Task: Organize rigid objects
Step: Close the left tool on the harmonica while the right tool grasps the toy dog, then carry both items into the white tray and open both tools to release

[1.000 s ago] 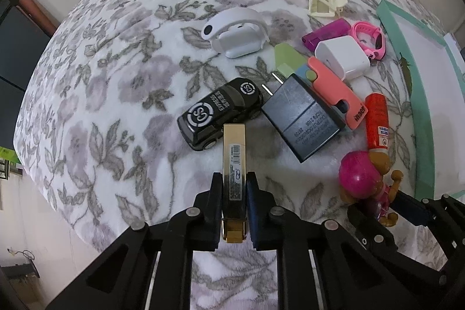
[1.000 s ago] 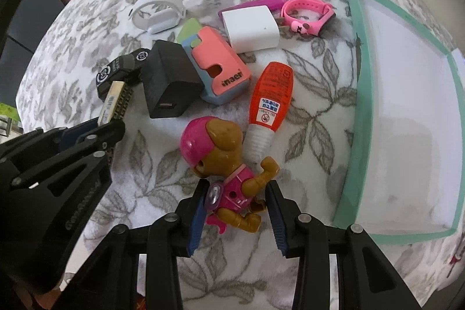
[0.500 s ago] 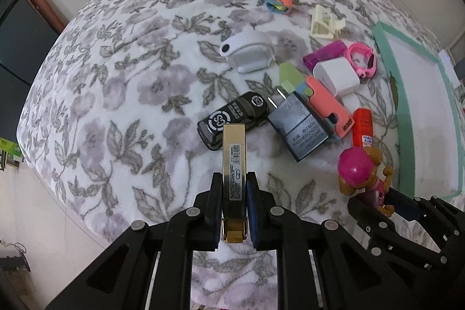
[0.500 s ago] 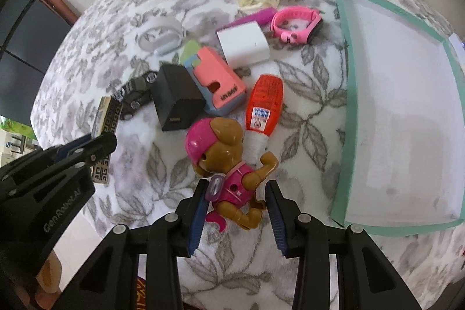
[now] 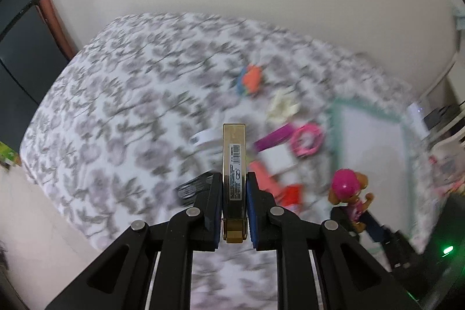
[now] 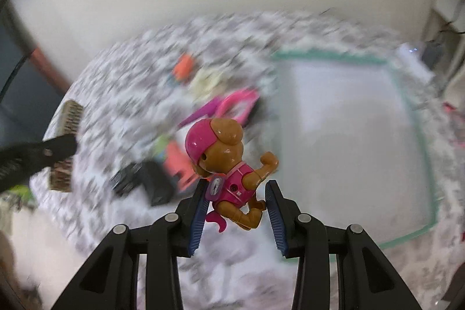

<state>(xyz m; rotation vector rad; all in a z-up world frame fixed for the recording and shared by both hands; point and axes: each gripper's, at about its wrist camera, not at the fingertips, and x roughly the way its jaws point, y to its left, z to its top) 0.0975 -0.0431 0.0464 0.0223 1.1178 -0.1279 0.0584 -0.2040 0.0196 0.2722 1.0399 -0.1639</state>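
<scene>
Above the floral-covered table (image 5: 116, 112), I have my left gripper (image 5: 234, 193) clamped tight on the gold box (image 5: 234, 164) and my right gripper (image 6: 237, 207) closed on the pink dog figure (image 6: 226, 164), both lifted clear, the green-edged mat (image 6: 348, 135) blurred beyond

both tools have risen, lifting gold box (image 5: 234, 164) and dog figure (image 6: 229, 176) off the bed.

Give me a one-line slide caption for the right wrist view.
Right gripper carries a pink-helmeted toy dog above the blurred floral cloth, green-bordered white mat ahead.
</scene>
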